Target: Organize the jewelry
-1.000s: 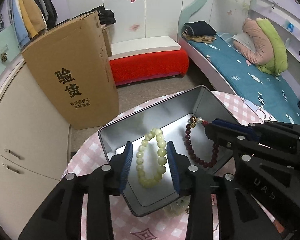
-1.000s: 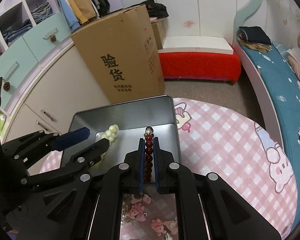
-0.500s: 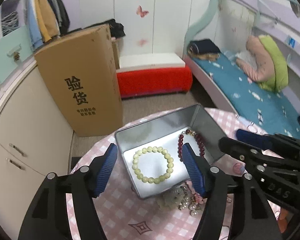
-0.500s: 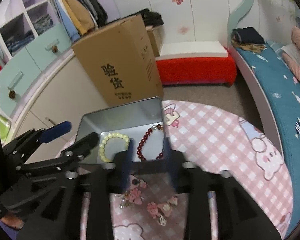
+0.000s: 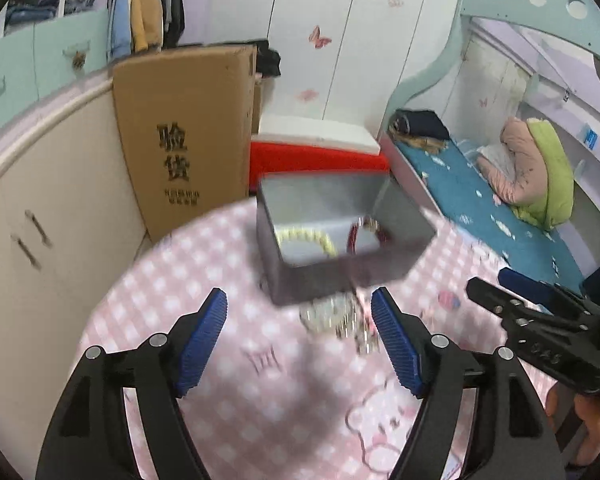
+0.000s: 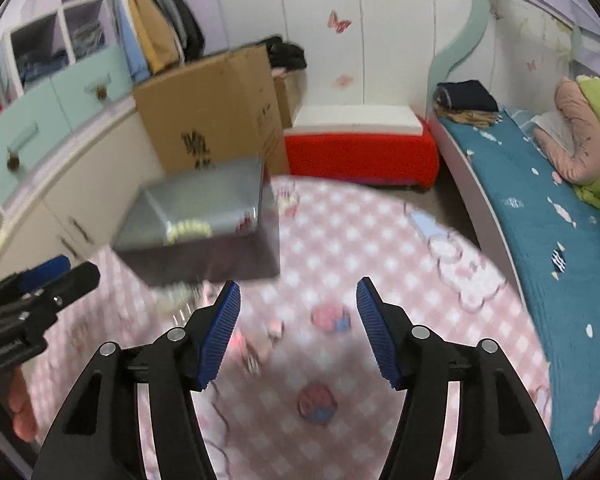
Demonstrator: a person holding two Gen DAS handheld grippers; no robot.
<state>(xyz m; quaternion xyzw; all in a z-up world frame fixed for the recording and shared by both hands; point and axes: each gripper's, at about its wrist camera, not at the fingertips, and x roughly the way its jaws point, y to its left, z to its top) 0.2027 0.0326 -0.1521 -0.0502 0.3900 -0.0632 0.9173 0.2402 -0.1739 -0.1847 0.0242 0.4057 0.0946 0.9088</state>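
A grey metal tin [image 5: 388, 256] stands on the pink checked tablecloth [image 5: 204, 264]. Inside lie a pale yellow bead bracelet [image 5: 306, 238] and a dark red bead bracelet [image 5: 360, 234]. The tin also shows in the right wrist view [image 6: 204, 256], with the yellow bracelet [image 6: 188, 229] inside. A blurred heap of pearl and silver jewelry [image 5: 340, 320] lies in front of the tin. My left gripper [image 5: 298, 336] is open and empty, pulled back from the tin. My right gripper [image 6: 298, 328] is open and empty above small pink hair pieces [image 6: 328, 316].
A large cardboard box [image 5: 184, 136] stands behind the table beside cream cabinets [image 5: 40, 216]. A red bench [image 6: 360, 148] and a bed with a teal sheet [image 6: 540, 208] lie to the right. More pink trinkets [image 6: 316, 404] lie near the table's front.
Both grippers have let go of their bracelets, opened wide and drawn back from the tin. The yellow and red bracelets now lie in the tin.
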